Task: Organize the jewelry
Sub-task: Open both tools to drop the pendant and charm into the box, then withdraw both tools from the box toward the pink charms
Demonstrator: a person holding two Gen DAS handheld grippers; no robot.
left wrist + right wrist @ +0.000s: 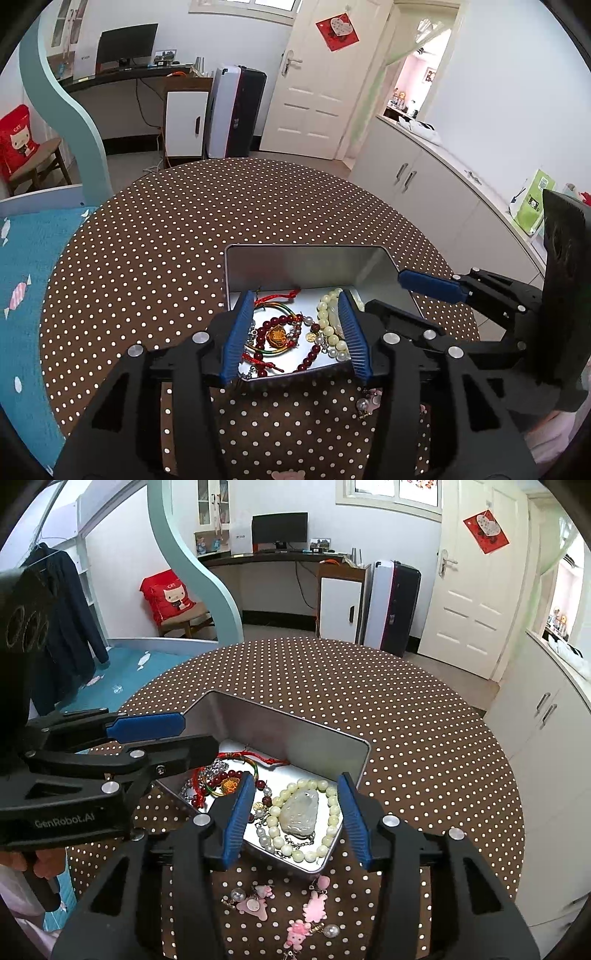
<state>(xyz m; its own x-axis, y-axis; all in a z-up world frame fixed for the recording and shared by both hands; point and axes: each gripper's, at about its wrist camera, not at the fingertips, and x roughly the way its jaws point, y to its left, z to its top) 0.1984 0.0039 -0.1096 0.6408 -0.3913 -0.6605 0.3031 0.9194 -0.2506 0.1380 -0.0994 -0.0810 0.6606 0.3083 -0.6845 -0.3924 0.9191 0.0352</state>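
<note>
**Operator:** Report the state of the left gripper (295, 332).

**Inspector:** Its jaws stand moderately apart above the open metal tin (306, 264). Nothing is clamped between the blue pads (236, 339). Seen through the gap, the red bead bracelet (269, 328) and the red and green cords (275, 299) lie loose on the tin floor. Whether the pad tips touch the tin's near rim cannot be told.

**Operator:** And the right gripper (295, 818)?

**Inspector:** Also partly open and holding nothing. Its pads (352, 821) frame the right half of the tin (288, 731), where the pale bead bracelet (332, 812) encircles a pale carved pendant (299, 814). The left pad hangs over the tin's interior; the right pad sits over the tin's near right corner. Contact cannot be confirmed.

**Operator:** Location of the remaining jewelry?

**Inspector:** The tin rests on the brown polka-dot table (424, 738), its lid raised on the far side. The pink charm pieces (310, 908) with clear beads lie on the table, just beside the tin's near edge, outside it and beneath the right gripper.

**Operator:** Relative position of the two grippers?

**Inspector:** Side by side over the tin, left over the red items, right over the pale ones.
</note>
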